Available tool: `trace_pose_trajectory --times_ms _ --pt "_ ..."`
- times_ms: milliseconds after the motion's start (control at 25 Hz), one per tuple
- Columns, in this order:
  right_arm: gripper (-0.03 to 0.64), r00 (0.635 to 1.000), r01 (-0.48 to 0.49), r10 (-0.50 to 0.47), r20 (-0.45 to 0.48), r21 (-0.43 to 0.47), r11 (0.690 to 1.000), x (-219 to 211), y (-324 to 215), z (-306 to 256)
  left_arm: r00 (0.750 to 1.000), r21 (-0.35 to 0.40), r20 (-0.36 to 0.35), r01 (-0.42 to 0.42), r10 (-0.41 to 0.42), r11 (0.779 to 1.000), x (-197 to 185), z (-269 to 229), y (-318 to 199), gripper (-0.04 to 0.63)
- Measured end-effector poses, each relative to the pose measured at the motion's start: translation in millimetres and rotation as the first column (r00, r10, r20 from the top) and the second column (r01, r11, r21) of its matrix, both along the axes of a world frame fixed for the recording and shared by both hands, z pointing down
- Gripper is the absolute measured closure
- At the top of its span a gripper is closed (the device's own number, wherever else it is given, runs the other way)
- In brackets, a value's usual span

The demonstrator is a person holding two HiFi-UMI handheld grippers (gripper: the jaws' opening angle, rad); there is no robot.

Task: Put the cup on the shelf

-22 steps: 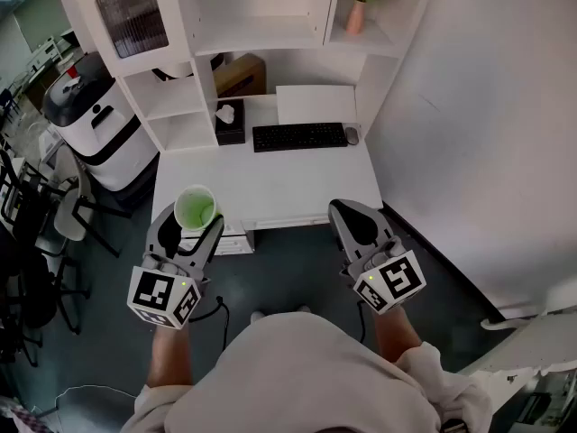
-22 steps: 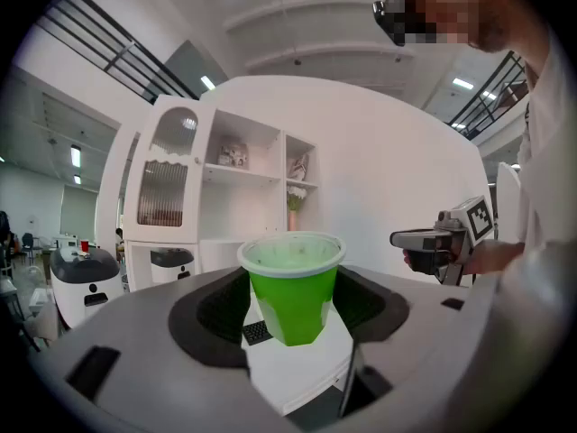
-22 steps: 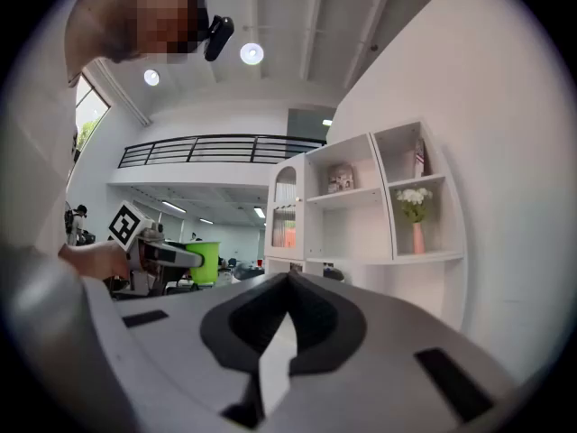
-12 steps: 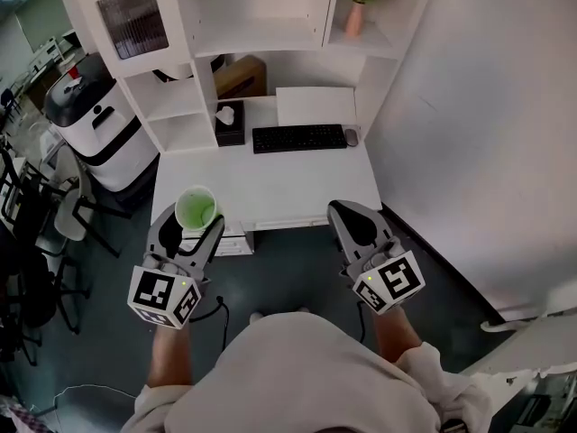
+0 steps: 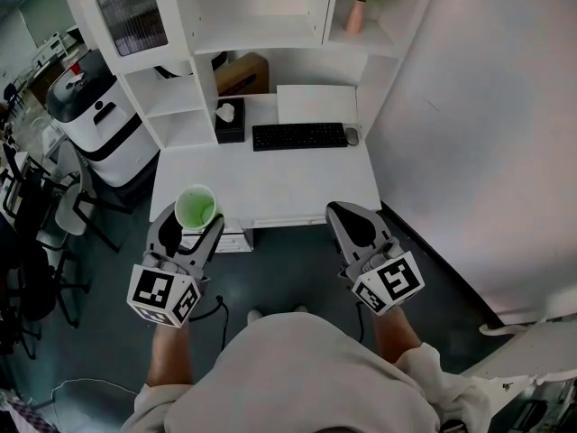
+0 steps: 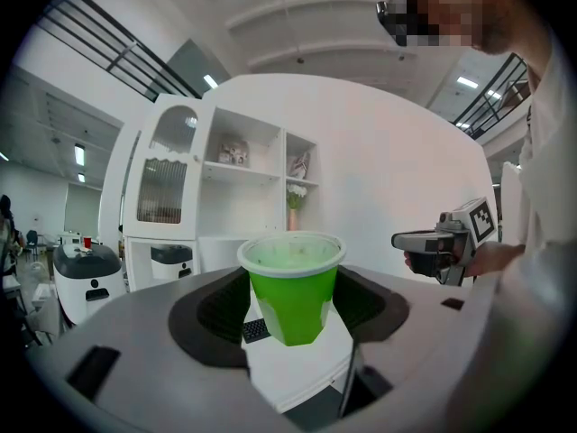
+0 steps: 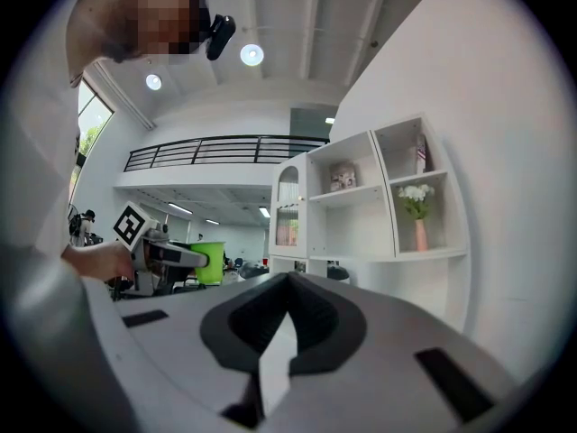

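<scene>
We are in the carrying step. The left gripper (image 5: 191, 231) has its jaws spread fairly wide but pressed against both sides of the green cup (image 6: 290, 287), which hangs upright in the grip, rim up, above the near left edge of the white surface (image 5: 270, 183). It touches neither that surface nor any shelf. The right gripper (image 5: 341, 213) is held level beside it and well apart, jaws brought together at the tips with nothing between them, so we judge it has no part in this step. The white shelf unit (image 5: 261, 34) rises at the far side of the surface, beyond the keyboard (image 5: 299, 136); several of its compartments look bare, while the upper right one holds a vase of flowers (image 5: 358, 12). The placing itself is not yet begun. The next move, as we read it, calls for reaching forward over the surface and lifting the cup to a free shelf board. It should stay upright and clear of the uprights, settle its base flat, and only then should the left jaws open.
</scene>
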State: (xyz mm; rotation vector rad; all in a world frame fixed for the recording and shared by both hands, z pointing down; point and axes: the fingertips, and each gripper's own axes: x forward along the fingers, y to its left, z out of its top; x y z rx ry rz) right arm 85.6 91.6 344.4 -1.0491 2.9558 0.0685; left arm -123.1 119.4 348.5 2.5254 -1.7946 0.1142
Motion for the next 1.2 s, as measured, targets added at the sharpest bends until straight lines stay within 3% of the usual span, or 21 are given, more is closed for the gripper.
trace_pose_trajectory --times_ms 760,1200 --pt "0.614 0.997 0.083 -0.083 0.006 -0.042 0.996 40 1 19 0.998 -0.021 0.005 0.070 -0.070 0.997 41 1 8 0.307" --pt "0.613 0.996 0.084 -0.085 -0.008 -0.058 0.995 26 -14 32 0.998 -0.018 0.002 0.068 -0.068 0.998 26 9 -15 0.307"
